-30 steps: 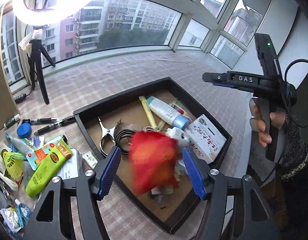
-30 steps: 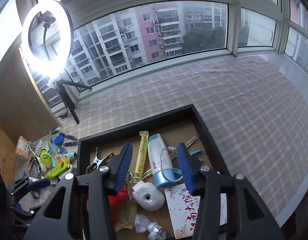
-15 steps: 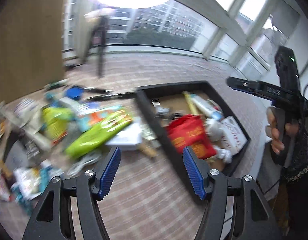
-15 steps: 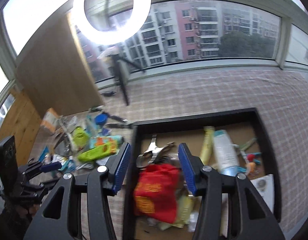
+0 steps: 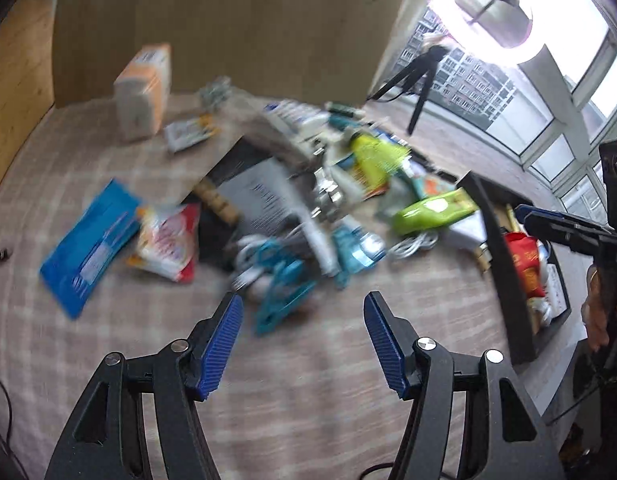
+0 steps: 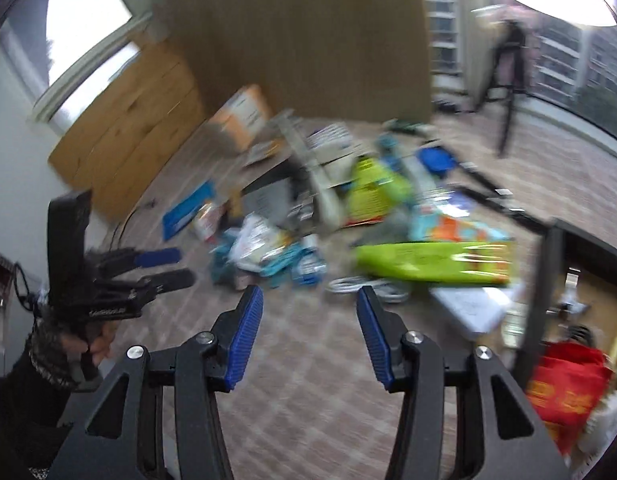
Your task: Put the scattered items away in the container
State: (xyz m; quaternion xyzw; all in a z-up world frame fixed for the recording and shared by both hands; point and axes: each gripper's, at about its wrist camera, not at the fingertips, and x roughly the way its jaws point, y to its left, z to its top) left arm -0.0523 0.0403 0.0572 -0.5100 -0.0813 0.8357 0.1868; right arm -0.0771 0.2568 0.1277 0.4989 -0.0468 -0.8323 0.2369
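While both views blurred, left gripper [image 5: 304, 338] stood open, jaws just narrowing, empty; right gripper [image 6: 310, 336] open, empty; red pouch [image 6: 564, 388] lay in black tray [image 5: 504, 264].

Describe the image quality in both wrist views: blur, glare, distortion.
Left wrist view: motion blur smears the scattered pile, the ring light blows out to white, and the fisheye bends the window frames; the left gripper stays sharp. Right wrist view: the blur is heavier, streaking the green tube; the right gripper is crisp.
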